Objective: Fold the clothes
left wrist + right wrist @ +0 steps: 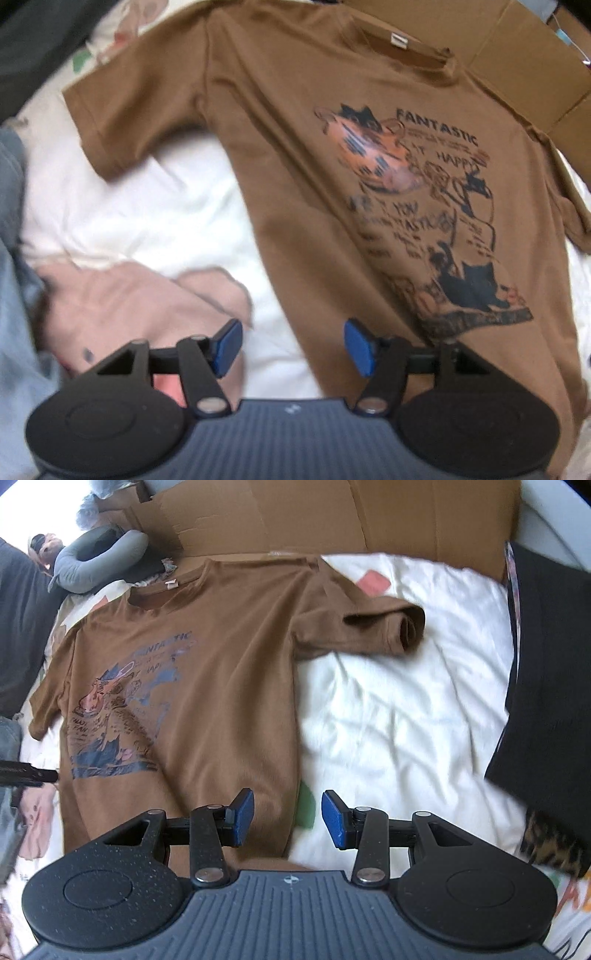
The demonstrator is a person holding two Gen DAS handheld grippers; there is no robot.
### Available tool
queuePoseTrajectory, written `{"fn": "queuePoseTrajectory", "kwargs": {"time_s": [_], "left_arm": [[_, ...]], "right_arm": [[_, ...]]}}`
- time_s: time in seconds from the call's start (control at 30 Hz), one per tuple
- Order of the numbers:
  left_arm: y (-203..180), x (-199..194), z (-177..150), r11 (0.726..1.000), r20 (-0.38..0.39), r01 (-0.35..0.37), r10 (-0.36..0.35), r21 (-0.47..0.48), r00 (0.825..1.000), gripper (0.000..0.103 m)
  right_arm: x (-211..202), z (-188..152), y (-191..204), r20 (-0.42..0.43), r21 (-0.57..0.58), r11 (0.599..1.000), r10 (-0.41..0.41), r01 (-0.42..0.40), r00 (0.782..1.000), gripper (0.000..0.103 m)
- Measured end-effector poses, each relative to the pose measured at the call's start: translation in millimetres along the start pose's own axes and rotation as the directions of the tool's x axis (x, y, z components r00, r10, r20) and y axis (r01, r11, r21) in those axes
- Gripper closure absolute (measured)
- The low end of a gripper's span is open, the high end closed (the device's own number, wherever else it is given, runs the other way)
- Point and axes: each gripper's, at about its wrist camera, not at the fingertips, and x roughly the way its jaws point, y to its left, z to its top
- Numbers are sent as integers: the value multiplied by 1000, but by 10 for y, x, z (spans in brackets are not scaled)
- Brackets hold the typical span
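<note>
**Shirt spread flat, both grippers open at its hem corners**

Shirt [332,155] lies face up and unfolded on the white sheet [399,709], collar toward the cardboard [332,513] at the far side, print showing, body fairly smooth. The left gripper [293,349] hangs with its blue pads wide apart and nothing between them, straddling the left side edge near the hem. The right gripper [288,819] is likewise parted and empty over the right side edge, one pad above brown cloth, the other above the sheet.

Risks, as a judgement: the cloth looks like thin, limp cotton jersey, so a pinch at the edge may catch only the top layer and the back would trail behind, leaving a crooked fold. A pinch too deep could take the sheet as well, since the sheet is soft and creased right under the hem. The right sleeve [373,627] is bunched and rolled at its cuff, standing in a tube; folded over as it is, it would leave a lump. The far shoulder overlaps the cardboard, which may drag on the cloth. A pink garment [122,302] lies just beside the left pads and a black garment [546,686] sits at the right, either of which could be snagged by a wide swing.

The pads are smooth, flat and hard-looking; the print looks slightly stiffer than the cloth around it.
</note>
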Motion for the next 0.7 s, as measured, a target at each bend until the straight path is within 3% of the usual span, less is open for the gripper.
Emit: {"fn": "queuePoseTrajectory", "kwargs": {"time_s": [0.17,0.37,0.4,0.43,0.53,0.7], "left_arm": [[-73,100,-128,999,-26,40,-41,-23,999,48],[-45,142,-245,993,-21,108,-109,-58,994,76],[-24,132,-261,989,-17,131,-132,-69,991,89],[-2,121,-277,985,-11,155,-156,-79,988,97],[63,31,-331,977,28,193,-191,-87,981,99],[247,-114,-326,977,65,186,-180,-104,981,100]], "right_arm": [[118,-158,75,-68,-14,1000,24,-25,997,56],[217,-304,99,-99,-9,999,35,-36,994,56],[229,-322,99,-103,-11,999,35,-36,994,57],[241,-340,98,-108,-13,999,35,-36,994,57],[249,-365,74,-110,-8,999,34,-35,993,60],[215,-366,25,-96,11,1000,30,-29,995,65]]}}
